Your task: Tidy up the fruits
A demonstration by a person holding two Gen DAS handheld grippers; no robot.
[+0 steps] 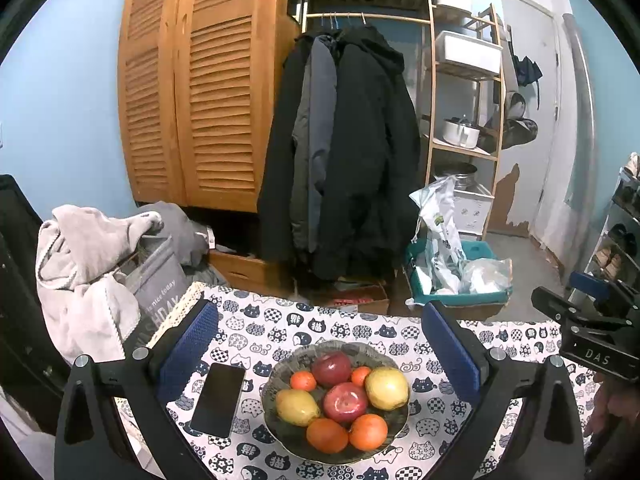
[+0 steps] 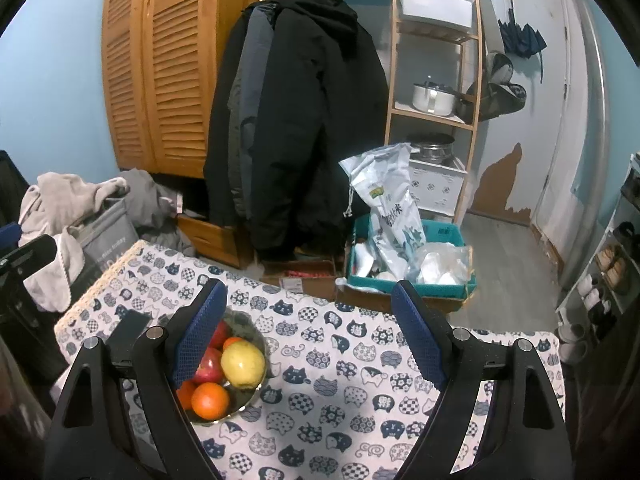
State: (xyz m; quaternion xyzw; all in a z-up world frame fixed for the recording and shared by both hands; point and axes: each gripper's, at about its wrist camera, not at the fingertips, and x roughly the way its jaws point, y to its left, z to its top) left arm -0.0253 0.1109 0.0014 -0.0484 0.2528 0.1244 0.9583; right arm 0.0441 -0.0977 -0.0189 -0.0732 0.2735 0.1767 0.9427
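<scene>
A phone [image 1: 218, 399] lies just left of the bowl [image 1: 280, 372]. The bowl holds two apples [image 1: 345, 401], two pears [image 1: 386, 388], four oranges [image 1: 368, 432]. Both grippers' fingers [image 1: 188, 350] gape open, empty.

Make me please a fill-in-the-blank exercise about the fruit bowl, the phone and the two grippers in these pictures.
1. All the fruit lies in one ____ on the cat-print tablecloth.
2. The bowl holds two red apples, two yellow pears and four ____.
3. The dark smartphone lies on the cloth to the ____ of the bowl in the left wrist view.
4. The left gripper and the right gripper both have jaws that are ____ and hold nothing.

Missing words: bowl; oranges; left; open
</scene>
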